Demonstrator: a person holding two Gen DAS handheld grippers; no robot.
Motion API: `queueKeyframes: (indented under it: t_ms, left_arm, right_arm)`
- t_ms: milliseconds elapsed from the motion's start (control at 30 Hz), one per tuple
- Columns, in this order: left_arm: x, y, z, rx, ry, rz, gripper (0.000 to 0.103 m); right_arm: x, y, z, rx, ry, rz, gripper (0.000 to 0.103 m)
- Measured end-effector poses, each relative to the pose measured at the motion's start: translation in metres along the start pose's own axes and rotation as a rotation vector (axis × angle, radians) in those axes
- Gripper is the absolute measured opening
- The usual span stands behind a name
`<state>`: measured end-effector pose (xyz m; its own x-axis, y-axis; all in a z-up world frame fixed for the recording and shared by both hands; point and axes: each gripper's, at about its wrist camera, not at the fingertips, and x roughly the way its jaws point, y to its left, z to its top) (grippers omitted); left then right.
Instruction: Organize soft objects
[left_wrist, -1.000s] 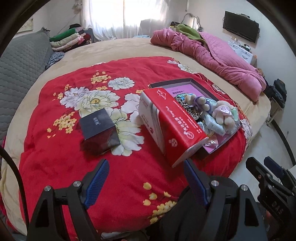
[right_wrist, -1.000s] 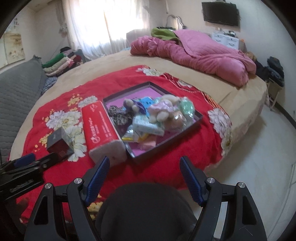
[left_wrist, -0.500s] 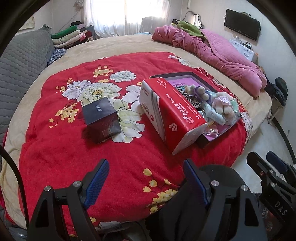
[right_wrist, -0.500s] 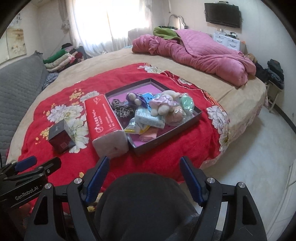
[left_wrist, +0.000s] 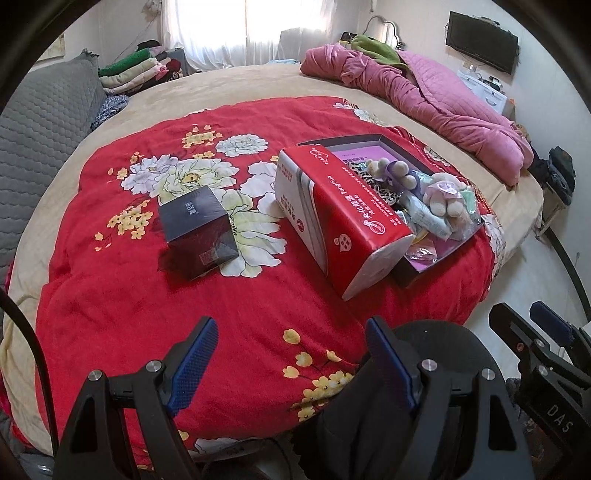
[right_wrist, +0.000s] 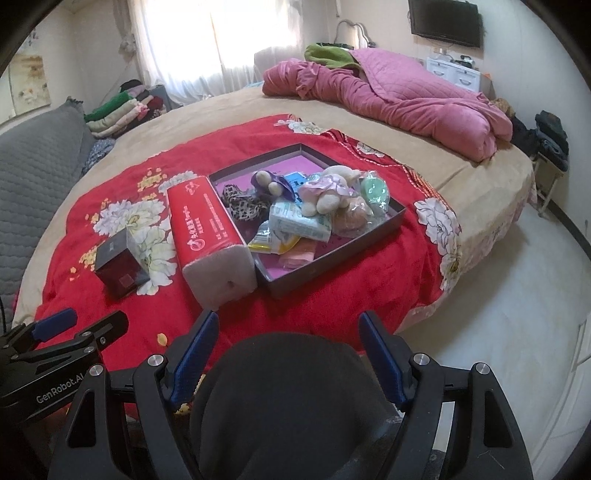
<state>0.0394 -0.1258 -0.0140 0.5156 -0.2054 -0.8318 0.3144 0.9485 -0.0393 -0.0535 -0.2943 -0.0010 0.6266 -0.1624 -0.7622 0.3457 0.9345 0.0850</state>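
A dark shallow tray (right_wrist: 395, 218) with a pink floor lies on the red flowered blanket (right_wrist: 351, 288). It holds a plush toy (right_wrist: 325, 192), a leopard-print item (right_wrist: 242, 206), a tissue pack (right_wrist: 295, 221) and other small soft things. The tray also shows in the left wrist view (left_wrist: 406, 275). A red tissue pack (left_wrist: 340, 206) lies against the tray's left side. A dark box (left_wrist: 199, 229) stands further left. My left gripper (left_wrist: 291, 362) and right gripper (right_wrist: 288, 350) are open and empty, held at the bed's near edge.
A pink quilt (right_wrist: 399, 96) is heaped at the back right of the round bed. Folded clothes (right_wrist: 122, 110) are stacked at the back left. A grey padded headboard (left_wrist: 40, 122) runs along the left. Pale floor (right_wrist: 517, 295) lies to the right.
Both grippers have drawn back and risen a little from the bed, so the tray and boxes look smaller. Nothing on the bed moved. Both stay open.
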Motion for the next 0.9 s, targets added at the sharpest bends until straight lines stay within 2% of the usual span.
queueKeyframes:
  t_ms: [900]
  left_arm:
    - [0.011,-0.002,-0.002,0.019,0.033,0.025,0.081]
  right_arm:
    - [0.002,0.002,0.002,-0.01,0.0,-0.002,0.079]
